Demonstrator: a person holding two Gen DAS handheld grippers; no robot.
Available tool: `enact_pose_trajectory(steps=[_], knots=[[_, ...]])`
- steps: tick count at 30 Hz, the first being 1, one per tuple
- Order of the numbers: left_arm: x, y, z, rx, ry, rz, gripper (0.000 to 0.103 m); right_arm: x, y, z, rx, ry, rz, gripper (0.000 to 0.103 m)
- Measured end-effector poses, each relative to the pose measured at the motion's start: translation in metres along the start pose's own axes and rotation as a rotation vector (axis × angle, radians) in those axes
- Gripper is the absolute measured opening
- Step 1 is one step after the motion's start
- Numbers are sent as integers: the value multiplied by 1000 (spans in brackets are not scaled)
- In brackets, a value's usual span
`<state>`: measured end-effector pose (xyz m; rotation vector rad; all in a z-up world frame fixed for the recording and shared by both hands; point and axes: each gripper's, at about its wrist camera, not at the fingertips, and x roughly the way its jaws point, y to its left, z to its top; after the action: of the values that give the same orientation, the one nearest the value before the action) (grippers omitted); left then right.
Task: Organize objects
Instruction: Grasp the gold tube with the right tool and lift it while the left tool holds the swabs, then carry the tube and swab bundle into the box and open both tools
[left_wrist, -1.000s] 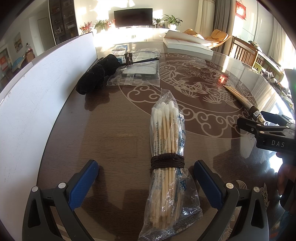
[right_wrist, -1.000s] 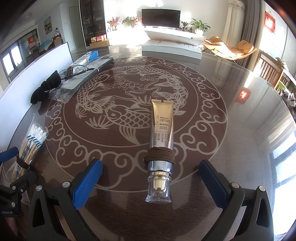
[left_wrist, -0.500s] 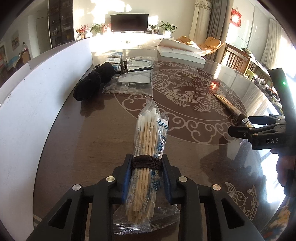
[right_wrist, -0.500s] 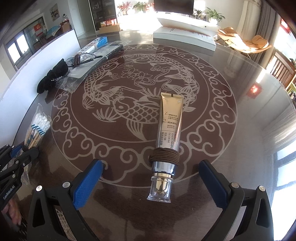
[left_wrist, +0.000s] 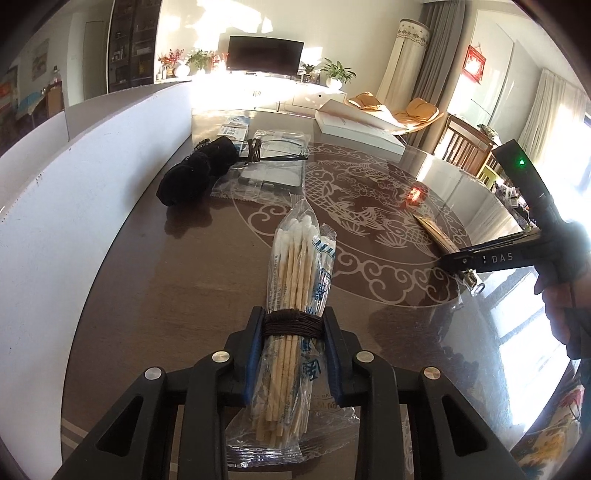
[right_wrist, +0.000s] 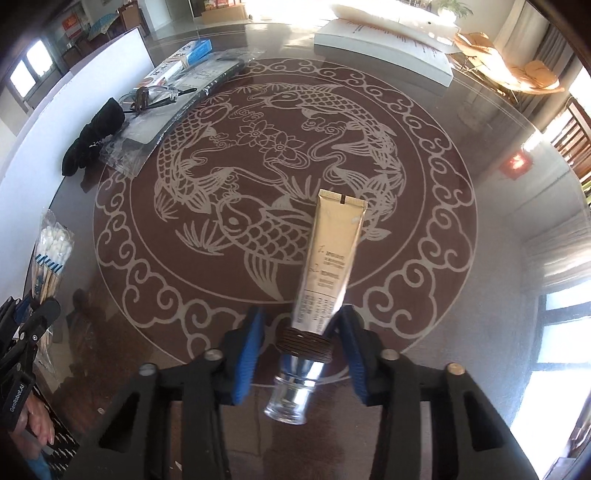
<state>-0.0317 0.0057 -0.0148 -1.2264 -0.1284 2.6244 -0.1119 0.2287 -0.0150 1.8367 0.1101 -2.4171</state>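
Left gripper (left_wrist: 293, 354) stays clamped on swab pack (left_wrist: 295, 295); right gripper (right_wrist: 301, 350), wide before, now closing around gold tube (right_wrist: 330, 258).

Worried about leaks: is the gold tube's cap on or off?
On: a clear cap sits over the silver neck of the gold tube.

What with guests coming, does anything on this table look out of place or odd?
Nothing looks spilled or broken. One oddity: dark brown cord is wound around the gold tube near its cap, and the same kind binds the cotton swab packet.
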Motion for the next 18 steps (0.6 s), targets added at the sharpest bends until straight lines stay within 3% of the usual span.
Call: enact_pose_trajectory(steps=[4, 11, 18], knots=[[-5, 1, 1, -5, -19, -2, 29, -2, -7, -10, 28, -6, 36, 28], [-30, 14, 9, -73, -78, -29, 29, -44, -11, -4, 171, -129, 240, 28], [-88, 47, 39, -181, -183, -51, 29, -93, 43, 31, 140, -240, 390, 28]])
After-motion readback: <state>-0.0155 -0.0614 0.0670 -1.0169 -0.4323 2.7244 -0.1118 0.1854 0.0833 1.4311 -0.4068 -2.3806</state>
